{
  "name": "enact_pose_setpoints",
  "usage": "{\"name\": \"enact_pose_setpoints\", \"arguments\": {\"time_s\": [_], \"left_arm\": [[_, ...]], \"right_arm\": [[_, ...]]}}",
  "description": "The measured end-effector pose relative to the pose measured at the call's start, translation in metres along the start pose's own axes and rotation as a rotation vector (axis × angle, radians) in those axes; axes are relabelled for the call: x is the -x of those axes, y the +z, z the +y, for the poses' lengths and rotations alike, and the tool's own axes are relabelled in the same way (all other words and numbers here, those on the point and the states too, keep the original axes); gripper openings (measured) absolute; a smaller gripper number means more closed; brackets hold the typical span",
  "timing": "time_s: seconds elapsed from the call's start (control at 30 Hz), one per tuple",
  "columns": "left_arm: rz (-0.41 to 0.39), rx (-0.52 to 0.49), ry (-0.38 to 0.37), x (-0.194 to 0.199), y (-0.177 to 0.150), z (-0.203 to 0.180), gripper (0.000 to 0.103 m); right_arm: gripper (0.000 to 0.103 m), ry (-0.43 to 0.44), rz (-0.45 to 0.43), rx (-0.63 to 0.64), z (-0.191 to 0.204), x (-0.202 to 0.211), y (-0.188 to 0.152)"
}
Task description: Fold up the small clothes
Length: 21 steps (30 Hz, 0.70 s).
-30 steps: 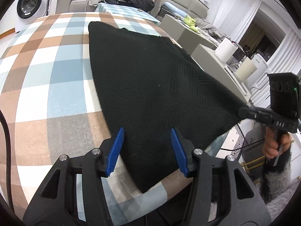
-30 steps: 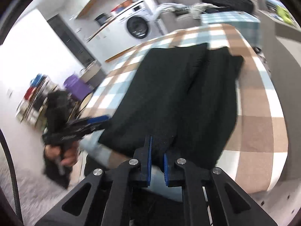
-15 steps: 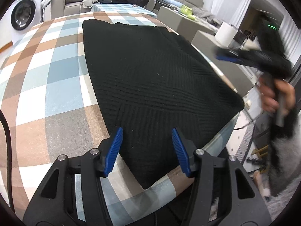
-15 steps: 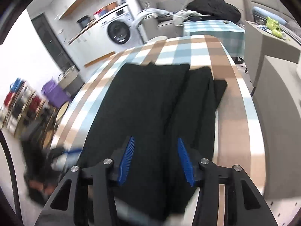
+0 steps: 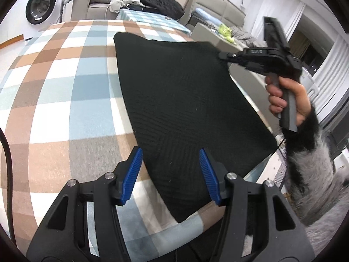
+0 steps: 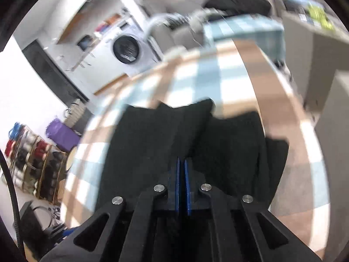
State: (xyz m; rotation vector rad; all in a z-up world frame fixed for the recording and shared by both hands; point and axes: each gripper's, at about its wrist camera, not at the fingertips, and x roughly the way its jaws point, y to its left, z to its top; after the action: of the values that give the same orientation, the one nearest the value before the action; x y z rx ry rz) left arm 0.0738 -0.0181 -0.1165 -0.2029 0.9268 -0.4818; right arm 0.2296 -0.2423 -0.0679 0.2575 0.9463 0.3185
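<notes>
Right gripper (image 6: pixel 181 170): I am pinching the black garment (image 5: pixel 185 100) at its far edge, jaws clamped.
Left gripper (image 5: pixel 171 174): I am holding it half-open, empty.
Technique: I am aiming to lift evenly, keeping the fold straight.

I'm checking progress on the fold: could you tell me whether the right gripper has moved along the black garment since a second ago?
Yes. In the left wrist view the right gripper has gone from the black garment's near right corner to its far right corner, toward the sofa.
</notes>
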Motion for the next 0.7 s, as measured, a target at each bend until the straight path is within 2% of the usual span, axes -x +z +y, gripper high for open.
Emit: {"name": "enact_pose_setpoints", "arguments": {"time_s": [0.1, 0.2, 0.33, 0.37, 0.5, 0.57, 0.7], "left_arm": [[0.001, -0.017, -0.008, -0.004, 0.005, -0.003, 0.052], [0.032, -0.026, 0.011, -0.016, 0.005, -0.005, 0.052], [0.054, -0.013, 0.025, -0.02, 0.001, -0.005, 0.052], [0.055, -0.01, 0.024, -0.019, 0.0, -0.005, 0.052], [0.052, -0.004, 0.023, -0.019, -0.001, -0.006, 0.052], [0.053, -0.006, 0.022, -0.021, 0.001, -0.006, 0.052], [0.051, -0.011, 0.021, -0.023, 0.003, -0.004, 0.052]], "right_arm": [[0.004, -0.099, -0.017, 0.052, 0.011, 0.013, 0.01], [0.004, -0.191, 0.053, 0.048, 0.002, -0.009, 0.011], [0.01, -0.225, 0.136, 0.005, -0.022, -0.041, 0.002], [0.011, -0.215, 0.147, -0.018, -0.027, -0.04, -0.003], [0.024, -0.048, 0.134, -0.105, -0.036, -0.011, -0.039], [0.025, 0.004, 0.146, -0.126, -0.033, -0.005, -0.055], [0.023, 0.006, 0.143, -0.104, -0.023, -0.005, -0.077]]}}
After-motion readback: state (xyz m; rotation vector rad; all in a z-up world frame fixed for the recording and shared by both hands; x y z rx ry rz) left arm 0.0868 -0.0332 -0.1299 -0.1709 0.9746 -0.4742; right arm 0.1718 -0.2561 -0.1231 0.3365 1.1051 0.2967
